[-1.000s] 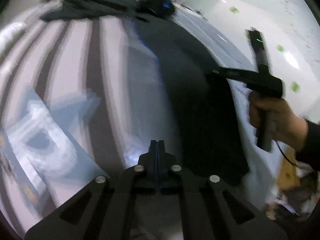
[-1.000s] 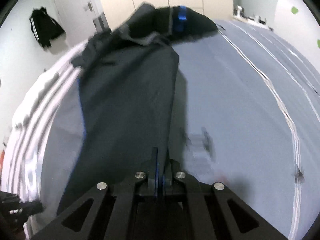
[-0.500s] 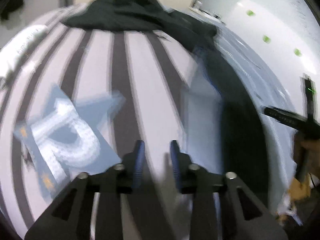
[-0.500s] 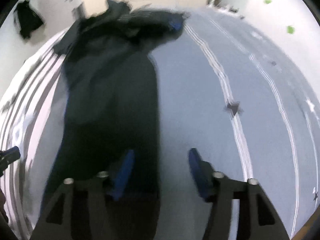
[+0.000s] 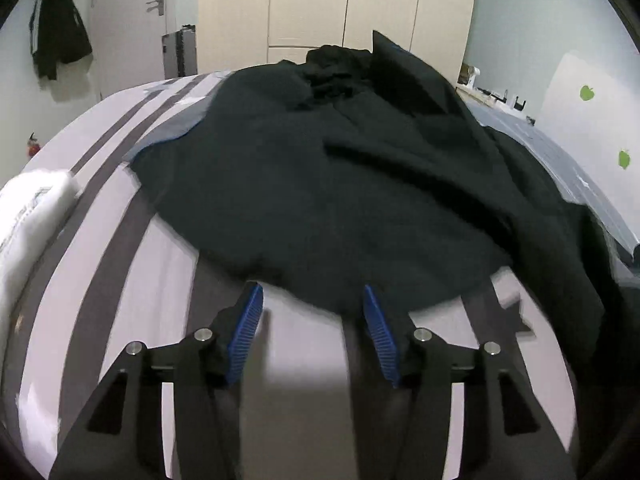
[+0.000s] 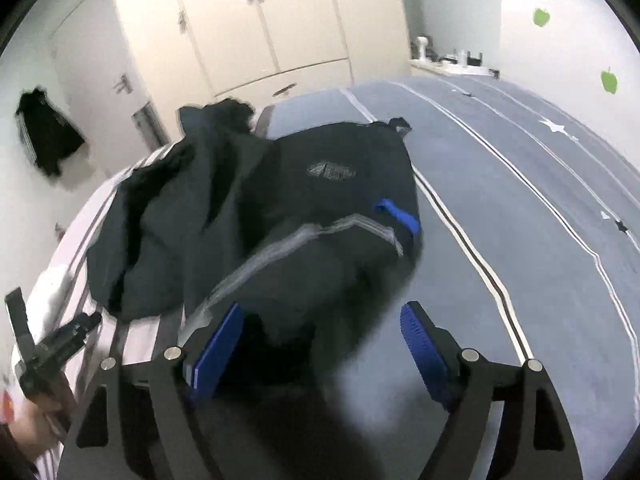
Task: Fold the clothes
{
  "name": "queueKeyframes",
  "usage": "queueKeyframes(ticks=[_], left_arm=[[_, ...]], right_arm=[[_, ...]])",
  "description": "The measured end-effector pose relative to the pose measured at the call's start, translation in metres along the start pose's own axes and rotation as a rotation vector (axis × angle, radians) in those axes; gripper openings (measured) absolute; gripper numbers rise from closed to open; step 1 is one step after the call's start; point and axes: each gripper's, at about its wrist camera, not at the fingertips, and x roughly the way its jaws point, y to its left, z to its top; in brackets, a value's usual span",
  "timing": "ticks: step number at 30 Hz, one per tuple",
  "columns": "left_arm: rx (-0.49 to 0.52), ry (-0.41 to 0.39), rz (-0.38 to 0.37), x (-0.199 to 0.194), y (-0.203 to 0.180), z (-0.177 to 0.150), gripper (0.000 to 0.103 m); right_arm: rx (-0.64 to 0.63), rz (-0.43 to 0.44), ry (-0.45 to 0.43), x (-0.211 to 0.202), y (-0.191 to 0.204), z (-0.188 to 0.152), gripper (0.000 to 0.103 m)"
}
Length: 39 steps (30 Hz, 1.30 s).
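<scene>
1. On the bed, spread over its striped cover, lies 1 pile of dark clothes; in the left wrist view the pile's long axis runs from the near edge just ahead of the left gripper away toward the wardrobe behind the bed.
2. In the right wrist view the top garment of the pile shows 1 grey logo, 1 pale stripe running across it and 1 blue tab at its right edge; its long axis runs from the right gripper up toward the wardrobe, tilted a little left.
3. How many separate garments make up the pile cannot be told; at least 2 layers show, a crumpled one to the left of the logo garment and the logo garment itself.
4. The left gripper's fingers are opening, about half apart, with only the bed cover between them; the pile's hem lies just beyond their tips and nothing is gripped.
5. The right gripper's fingers are opening wide; blurred dark cloth lies between them, but the pads do not press on it.
6. Left of the pile, at the bed's edge, rests 1 white folded item.
7. Beyond the bed, 1 dark jacket hangs on the wall to the wardrobe's left, and 2 green apple stickers sit on the wall right of the bed.
</scene>
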Motion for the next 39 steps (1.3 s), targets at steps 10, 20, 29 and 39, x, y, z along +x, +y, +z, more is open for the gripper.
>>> queueKeyframes(ticks=[10,20,29,39], left_arm=[[0.143,0.067,0.154,0.075,-0.012,0.041,0.056],[0.182,0.057,0.189,0.028,0.021,0.032,0.002],[0.025,0.123,0.17,-0.148,0.071,-0.092,0.001],[-0.193,0.37,-0.013,-0.274,-0.002,-0.249,0.003]], right_arm=[[0.126,-0.006,0.131,0.047,-0.009,-0.001,0.079],[0.05,0.035,0.15,0.048,-0.014,-0.019,0.023],[0.053,-0.044,0.106,-0.028,-0.071,-0.053,0.013],[0.022,-0.218,0.179,-0.06,-0.152,-0.071,0.02]])
